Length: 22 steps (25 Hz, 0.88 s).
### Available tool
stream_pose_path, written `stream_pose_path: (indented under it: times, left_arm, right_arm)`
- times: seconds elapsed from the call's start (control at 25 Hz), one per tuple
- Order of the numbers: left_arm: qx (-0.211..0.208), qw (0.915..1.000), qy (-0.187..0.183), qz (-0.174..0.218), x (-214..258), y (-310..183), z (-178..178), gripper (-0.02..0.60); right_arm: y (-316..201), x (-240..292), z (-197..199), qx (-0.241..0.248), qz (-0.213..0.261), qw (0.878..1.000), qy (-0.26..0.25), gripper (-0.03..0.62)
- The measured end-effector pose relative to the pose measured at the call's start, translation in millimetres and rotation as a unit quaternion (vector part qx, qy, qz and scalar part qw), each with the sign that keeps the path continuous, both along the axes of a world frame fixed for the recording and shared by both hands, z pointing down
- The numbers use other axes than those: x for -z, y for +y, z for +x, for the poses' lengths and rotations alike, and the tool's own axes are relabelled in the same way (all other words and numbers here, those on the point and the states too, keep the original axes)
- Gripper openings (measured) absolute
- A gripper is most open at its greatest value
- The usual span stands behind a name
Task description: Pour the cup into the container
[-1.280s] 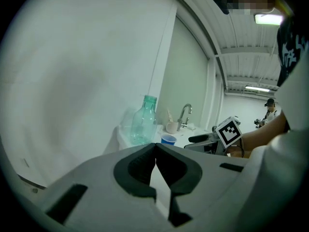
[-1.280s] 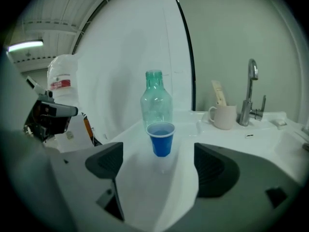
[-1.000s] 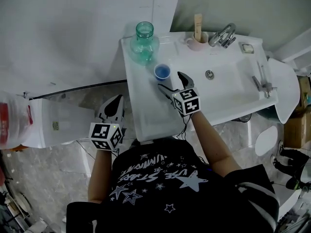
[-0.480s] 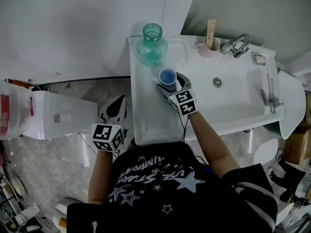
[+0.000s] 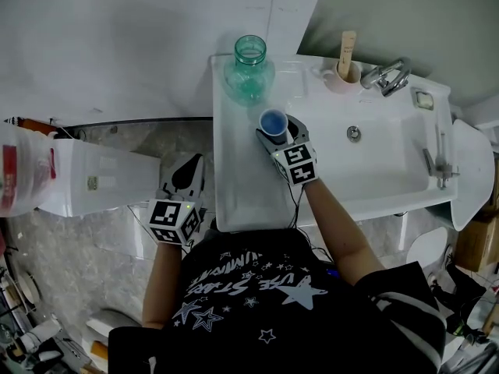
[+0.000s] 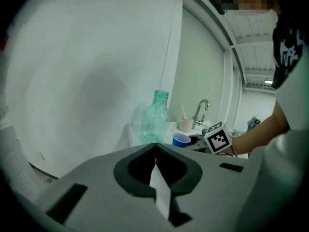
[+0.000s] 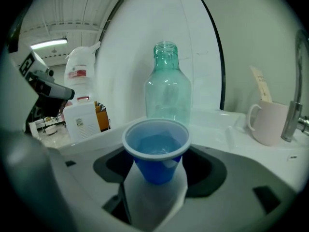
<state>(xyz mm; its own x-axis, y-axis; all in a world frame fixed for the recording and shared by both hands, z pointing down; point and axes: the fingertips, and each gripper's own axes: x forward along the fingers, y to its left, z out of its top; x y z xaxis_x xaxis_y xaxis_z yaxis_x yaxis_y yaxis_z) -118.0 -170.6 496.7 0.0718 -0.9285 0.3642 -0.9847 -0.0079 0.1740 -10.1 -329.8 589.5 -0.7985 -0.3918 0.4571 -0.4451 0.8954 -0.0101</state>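
My right tongs (image 5: 274, 129) have just been closing round the blue cup (image 7: 157, 149).
It stands between the jaws, not yet pinched, with the bottle (image 7: 167, 88) just beyond. My left tongs (image 6: 155, 145) are closed and empty.

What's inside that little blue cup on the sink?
A clear liquid, probably water, partly fills the blue cup; nothing covers its mouth. The cup's opaque wall hides how deep the liquid goes.

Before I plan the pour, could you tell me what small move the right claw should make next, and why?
Probably finish closing the right claw on the blue cup, gently. Its jaws have just been closing with the cup between them, yet gaps show on both sides, so it seems not gripped and might tip if lifted.
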Motion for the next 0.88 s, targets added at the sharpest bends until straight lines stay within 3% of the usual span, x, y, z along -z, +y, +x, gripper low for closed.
stream_pose_path:
  times: [0.28,0.6,0.88]
  left_arm:
    - [0.011,0.9999,-0.003,0.000,3.4,2.3,2.5,0.012]
    - [0.017,0.9998,-0.001,0.006,6.2,4.4,10.2,0.012]
    - [-0.015,0.9998,0.001,0.014,9.2,-3.4,-0.2,0.012]
  right_arm:
    - [-0.6,-0.8,0.9,-0.005,0.000,1.000,0.008,0.264]
    - [-2.0,6.6,5.4,-0.001,0.004,1.000,0.000,0.255]
    - [0.4,30.3,10.5,-0.026,-0.002,1.000,-0.008,0.253]
